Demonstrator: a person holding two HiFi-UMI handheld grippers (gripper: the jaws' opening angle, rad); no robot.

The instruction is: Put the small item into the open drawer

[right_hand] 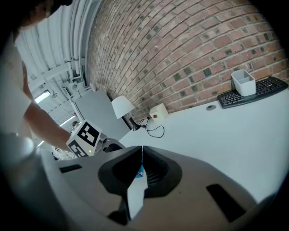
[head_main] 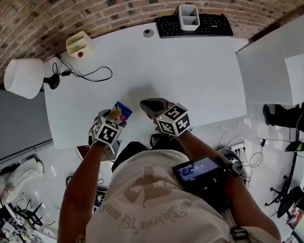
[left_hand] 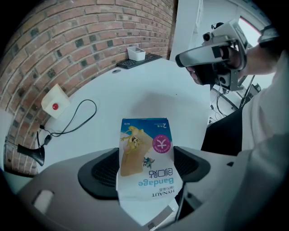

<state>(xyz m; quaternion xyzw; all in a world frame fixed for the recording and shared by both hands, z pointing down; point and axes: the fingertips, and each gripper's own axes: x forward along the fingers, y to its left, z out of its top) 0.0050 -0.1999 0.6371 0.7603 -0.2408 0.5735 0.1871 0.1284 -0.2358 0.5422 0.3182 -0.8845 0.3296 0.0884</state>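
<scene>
A small bandage box (head_main: 122, 112) (left_hand: 145, 159), blue and white with a cartoon print, is clamped upright in my left gripper (head_main: 114, 118) (left_hand: 144, 170), just over the near edge of the white table (head_main: 185, 76). My right gripper (head_main: 148, 103) (right_hand: 141, 155) hovers beside it to the right, jaws shut together on nothing. It also shows at the upper right of the left gripper view, as the right gripper (left_hand: 212, 52). The left gripper's marker cube (right_hand: 85, 136) appears in the right gripper view. I cannot make out a drawer in any view.
A white lamp (head_main: 23, 77) and a cream box with a red button (head_main: 79, 44) stand at the table's left, with a black cable (head_main: 91, 74) lying between them. A keyboard (head_main: 194, 26) carrying a white bin (head_main: 188, 16) sits at the far edge. Another white desk (head_main: 271, 69) adjoins on the right.
</scene>
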